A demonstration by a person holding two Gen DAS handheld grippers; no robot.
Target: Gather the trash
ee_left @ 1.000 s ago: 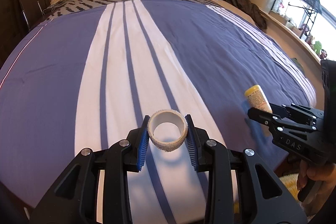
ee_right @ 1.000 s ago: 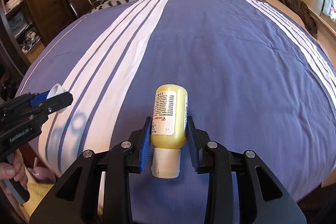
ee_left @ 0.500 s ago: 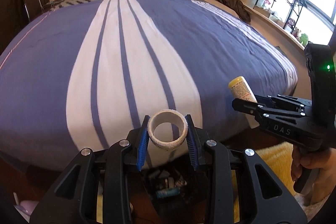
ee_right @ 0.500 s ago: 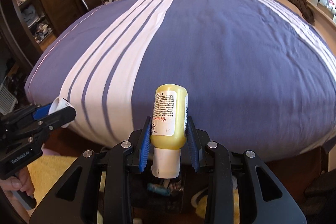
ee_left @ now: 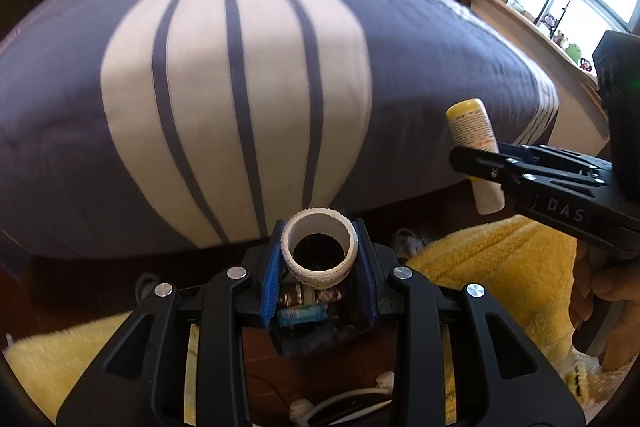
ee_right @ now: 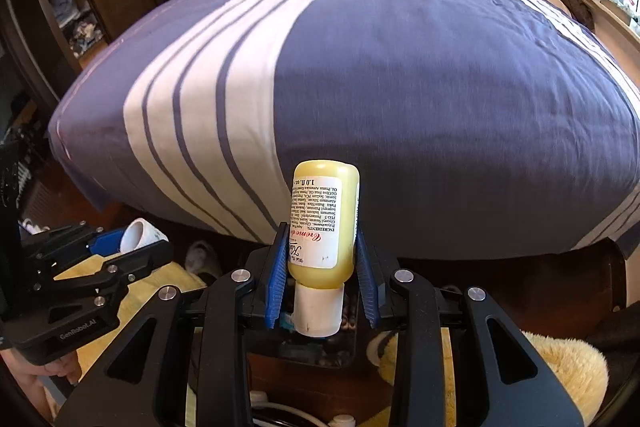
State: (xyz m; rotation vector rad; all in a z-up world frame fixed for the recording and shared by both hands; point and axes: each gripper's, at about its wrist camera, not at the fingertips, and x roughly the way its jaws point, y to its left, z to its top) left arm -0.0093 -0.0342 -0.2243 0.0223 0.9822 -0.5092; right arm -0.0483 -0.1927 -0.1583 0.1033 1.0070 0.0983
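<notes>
L claw (ee_left: 319,263): grips tape roll (ee_left: 319,253), over bin (ee_left: 320,323) to drop.
R claw (ee_right: 322,267): grips bottle (ee_right: 323,219), cap down, same.

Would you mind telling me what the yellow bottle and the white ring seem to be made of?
Yellow bottle: likely glossy translucent plastic, judging by its sheen, with a printed paper-like label and matte white cap. White ring: possibly a tape roll, smooth inside and textured outside; material uncertain.

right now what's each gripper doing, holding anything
left gripper: closed on the white tape roll.
right gripper: closed on the yellow lotion bottle, cap toward the camera.
</notes>
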